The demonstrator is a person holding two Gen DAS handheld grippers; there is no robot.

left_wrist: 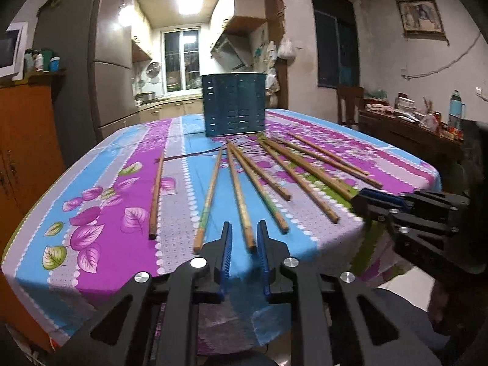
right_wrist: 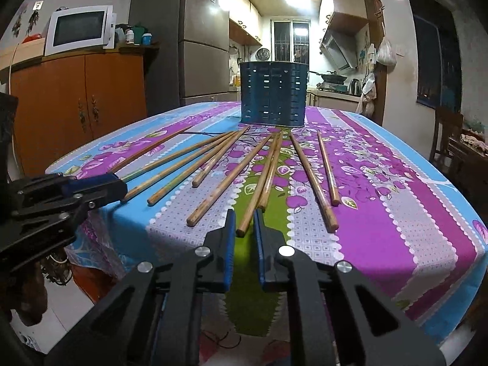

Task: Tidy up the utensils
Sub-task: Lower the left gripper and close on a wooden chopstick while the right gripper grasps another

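Both grippers reach over the near edge of the table (right_wrist: 427, 201), tilted slightly downward and side by side. The left gripper (left_wrist: 244, 231) has its jaws drawn narrow around the near end of one chopstick (left_wrist: 241, 201); whether the pads press on it cannot be told. The right gripper (right_wrist: 244, 218) is likewise nearly closed about the near end of another chopstick (right_wrist: 259, 180); contact cannot be told. The remaining chopsticks (right_wrist: 311, 177) lie fanned on the flowered tablecloth, pointing toward the blue slotted holder (right_wrist: 272, 93) standing upright beyond them.

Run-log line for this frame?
left gripper: chopstick end between jaws, ungripped | right gripper: same, second chopstick | blue holder: upright behind
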